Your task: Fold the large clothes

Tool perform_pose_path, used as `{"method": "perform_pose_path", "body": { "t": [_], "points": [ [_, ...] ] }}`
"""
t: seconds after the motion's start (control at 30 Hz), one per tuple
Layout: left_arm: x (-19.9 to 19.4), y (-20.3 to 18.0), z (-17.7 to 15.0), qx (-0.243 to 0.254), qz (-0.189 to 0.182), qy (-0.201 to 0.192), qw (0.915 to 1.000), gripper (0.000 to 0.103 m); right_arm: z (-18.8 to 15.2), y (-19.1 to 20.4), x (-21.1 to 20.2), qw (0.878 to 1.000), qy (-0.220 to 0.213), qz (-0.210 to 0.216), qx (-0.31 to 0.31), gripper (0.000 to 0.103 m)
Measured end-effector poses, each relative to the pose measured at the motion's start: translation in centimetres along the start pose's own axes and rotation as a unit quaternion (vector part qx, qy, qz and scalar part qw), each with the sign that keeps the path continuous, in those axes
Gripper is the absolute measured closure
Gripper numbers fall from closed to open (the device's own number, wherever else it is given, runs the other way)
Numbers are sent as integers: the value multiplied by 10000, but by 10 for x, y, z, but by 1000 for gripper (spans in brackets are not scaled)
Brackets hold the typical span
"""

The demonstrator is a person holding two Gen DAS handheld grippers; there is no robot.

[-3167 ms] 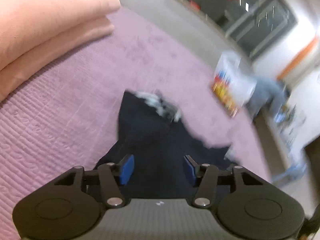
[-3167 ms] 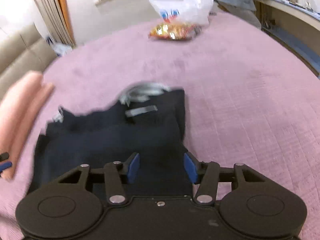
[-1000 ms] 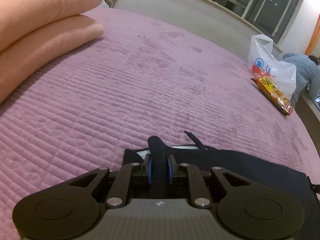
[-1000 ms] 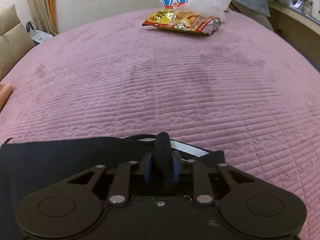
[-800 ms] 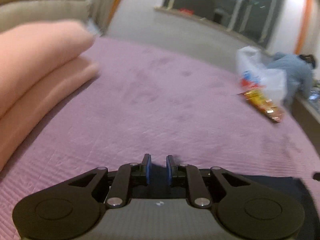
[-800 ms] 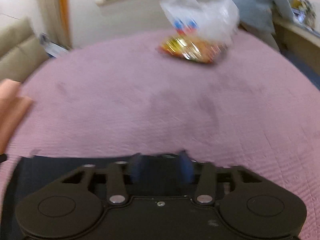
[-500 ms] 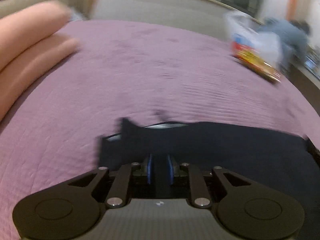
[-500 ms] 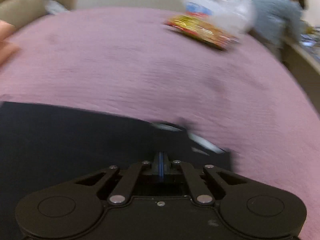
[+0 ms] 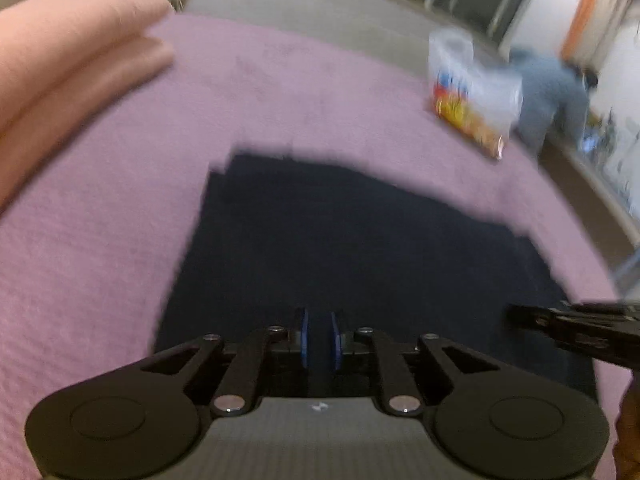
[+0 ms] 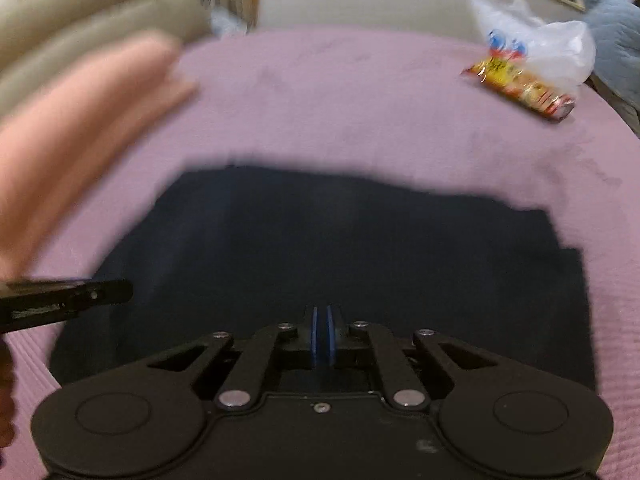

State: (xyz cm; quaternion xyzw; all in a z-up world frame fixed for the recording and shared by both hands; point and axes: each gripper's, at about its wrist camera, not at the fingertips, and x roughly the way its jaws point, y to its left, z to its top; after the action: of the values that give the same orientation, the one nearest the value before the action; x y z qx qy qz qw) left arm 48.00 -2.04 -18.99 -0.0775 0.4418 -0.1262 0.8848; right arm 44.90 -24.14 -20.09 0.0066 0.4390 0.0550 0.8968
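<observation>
A dark navy garment lies spread flat on the purple quilted bedspread, and it also shows in the right wrist view. My left gripper is shut on the garment's near edge, its blue pads close together. My right gripper is shut on the near edge too, further right. Each gripper shows in the other's view as a black bar, the right one and the left one. Both views are motion-blurred.
A folded pink blanket lies at the far left, also in the right wrist view. A white plastic bag with snack packets sits far right on the bed. A person in blue bends beyond the bed's right edge.
Both grippers have pulled back toward the near side with the garment's edge, so more of the dark cloth now lies spread in front of them.
</observation>
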Motion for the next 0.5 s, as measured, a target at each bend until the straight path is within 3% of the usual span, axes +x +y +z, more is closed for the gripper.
{"method": "perform_pose_path", "body": {
  "t": [0.07, 0.13, 0.23, 0.3, 0.4, 0.47, 0.5],
  "points": [
    [12, 13, -21, -201, 187, 90, 9996, 93, -19, -6, 33, 9991, 283, -241, 197, 103],
    [10, 32, -28, -632, 83, 158, 9978, 94, -23, -16, 40, 9992, 118, -153, 362, 103],
    [-13, 41, -34, -717, 192, 249, 9969, 92, -10, -14, 31, 9986, 267, -187, 416, 103],
    [-35, 45, -44, -828, 232, 343, 9957, 89, -10, -5, 5, 9994, 118, -38, 330, 100],
    [-63, 59, -60, -1354, 204, 398, 9898, 81, -11, 12, -20, 9996, 26, 172, 244, 100],
    [-70, 67, -71, -1661, 398, 540, 9838, 66, -20, 31, -32, 9996, 75, 206, 156, 100],
    [-70, 68, -77, -1724, 506, 667, 9815, 64, -24, 40, -32, 9997, 138, 200, 98, 100]
  ]
}}
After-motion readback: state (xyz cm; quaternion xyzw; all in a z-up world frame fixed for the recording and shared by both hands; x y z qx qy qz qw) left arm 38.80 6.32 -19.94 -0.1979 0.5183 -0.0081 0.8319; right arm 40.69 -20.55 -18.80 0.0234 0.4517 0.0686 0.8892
